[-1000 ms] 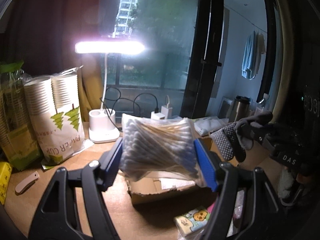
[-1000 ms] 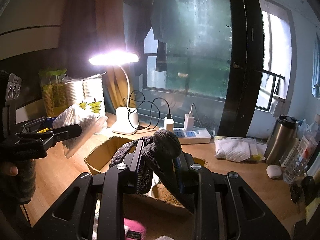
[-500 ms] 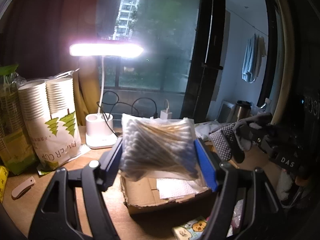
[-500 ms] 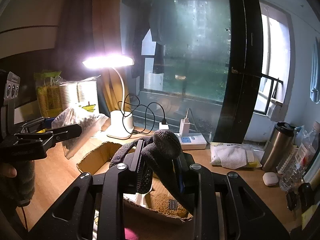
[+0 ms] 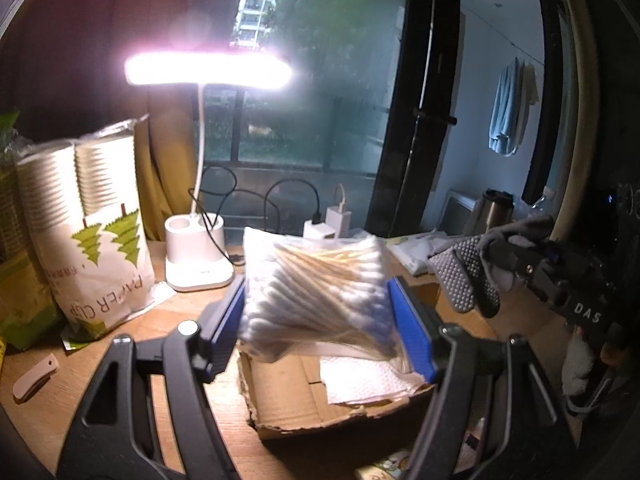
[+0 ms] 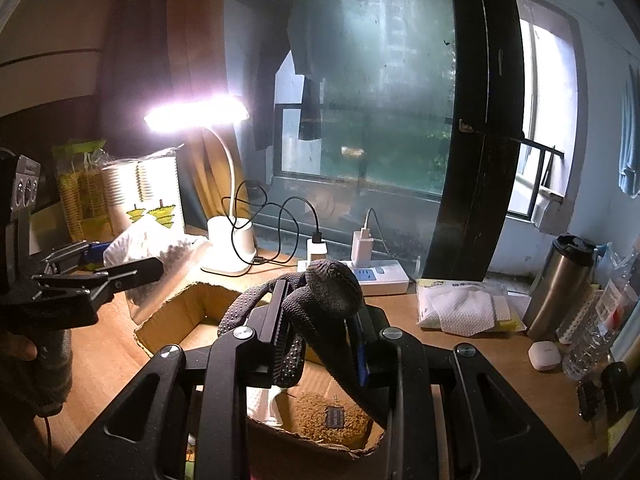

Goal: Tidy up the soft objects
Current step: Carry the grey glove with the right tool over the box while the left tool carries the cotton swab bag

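Your left gripper (image 5: 316, 304) pinches the swab bag (image 5: 316, 280), your right gripper (image 6: 320, 320) the glove (image 6: 320, 300); the box (image 6: 168, 320) sits just below both. Lower each inside before releasing.

cotton swab bag (image 5: 316, 292): motion-blurred | glove (image 6: 320, 300): lower part hidden (behind fingers (image 6: 276, 320))

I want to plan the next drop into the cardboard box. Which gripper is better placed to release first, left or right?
Probably the right. The right gripper holds the glove directly above the open cardboard box. The left gripper holds the bag of cotton swabs nearer the box's edge.
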`<state>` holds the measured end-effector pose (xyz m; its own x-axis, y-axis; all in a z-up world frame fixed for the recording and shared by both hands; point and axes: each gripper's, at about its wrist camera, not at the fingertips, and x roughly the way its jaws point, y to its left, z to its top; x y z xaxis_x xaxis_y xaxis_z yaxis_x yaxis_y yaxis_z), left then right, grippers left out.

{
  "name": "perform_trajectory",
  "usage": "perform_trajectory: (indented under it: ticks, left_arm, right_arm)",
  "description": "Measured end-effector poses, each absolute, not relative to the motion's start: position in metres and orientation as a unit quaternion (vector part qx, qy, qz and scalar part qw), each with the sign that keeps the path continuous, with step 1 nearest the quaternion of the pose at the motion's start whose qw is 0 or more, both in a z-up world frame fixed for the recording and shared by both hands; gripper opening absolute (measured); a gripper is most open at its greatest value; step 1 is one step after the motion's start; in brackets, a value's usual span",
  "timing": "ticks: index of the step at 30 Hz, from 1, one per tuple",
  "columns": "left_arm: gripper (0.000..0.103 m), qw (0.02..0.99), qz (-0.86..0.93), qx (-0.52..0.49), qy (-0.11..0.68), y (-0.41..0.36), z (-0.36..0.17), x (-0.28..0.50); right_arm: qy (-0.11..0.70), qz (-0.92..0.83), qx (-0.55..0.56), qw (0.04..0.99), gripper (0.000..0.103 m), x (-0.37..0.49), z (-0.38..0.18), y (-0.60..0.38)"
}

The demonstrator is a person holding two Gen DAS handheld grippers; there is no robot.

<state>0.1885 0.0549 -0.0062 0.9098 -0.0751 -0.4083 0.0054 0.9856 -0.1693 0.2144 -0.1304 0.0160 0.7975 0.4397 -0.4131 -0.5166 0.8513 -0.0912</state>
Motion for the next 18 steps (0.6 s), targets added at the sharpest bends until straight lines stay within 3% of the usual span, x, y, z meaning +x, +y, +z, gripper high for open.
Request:
perform_trajectory:
  ticks: [18]
  left_arm:
    - [0.071, 0.955, -0.016, -0.091, 0.281, 0.056, -0.046, 0.221]
  right_arm:
    - [0.23, 0.253, -0.107, 0.934, 0.029, 0.235, -0.013, -0.115]
